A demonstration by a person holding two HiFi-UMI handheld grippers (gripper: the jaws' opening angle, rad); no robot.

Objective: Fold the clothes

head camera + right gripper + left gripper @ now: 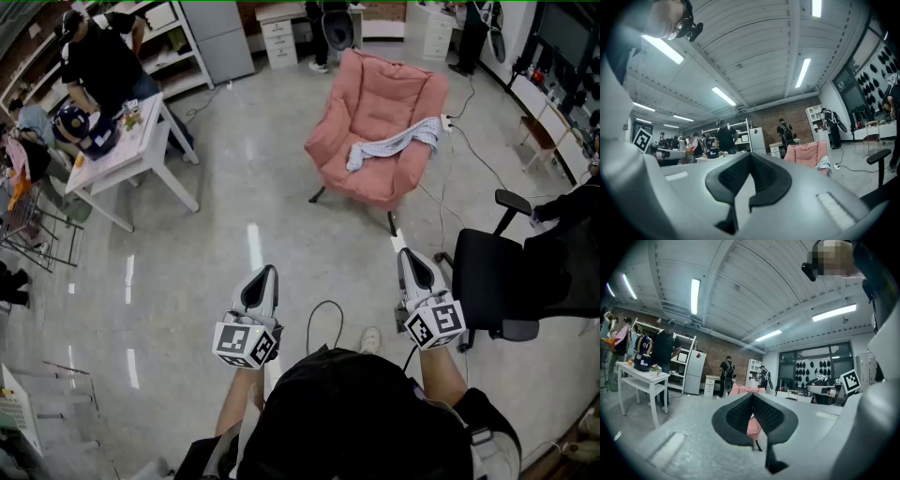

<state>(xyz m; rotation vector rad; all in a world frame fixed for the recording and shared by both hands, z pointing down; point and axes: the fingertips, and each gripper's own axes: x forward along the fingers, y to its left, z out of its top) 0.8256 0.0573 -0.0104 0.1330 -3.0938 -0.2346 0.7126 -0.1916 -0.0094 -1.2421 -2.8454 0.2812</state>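
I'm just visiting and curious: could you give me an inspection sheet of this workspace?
Surface: glossy grey floor; pink cushioned armchair on it.
Job's things: pale grey-white cloth draped over the armchair.
Clutter: dark bag and small items on white table.
Grippers: left gripper and right gripper both shut, empty, short of the armchair.
Cables: black cable looping on floor; white power strip beside armchair.
Surroundings: black office chair; person in black at table.
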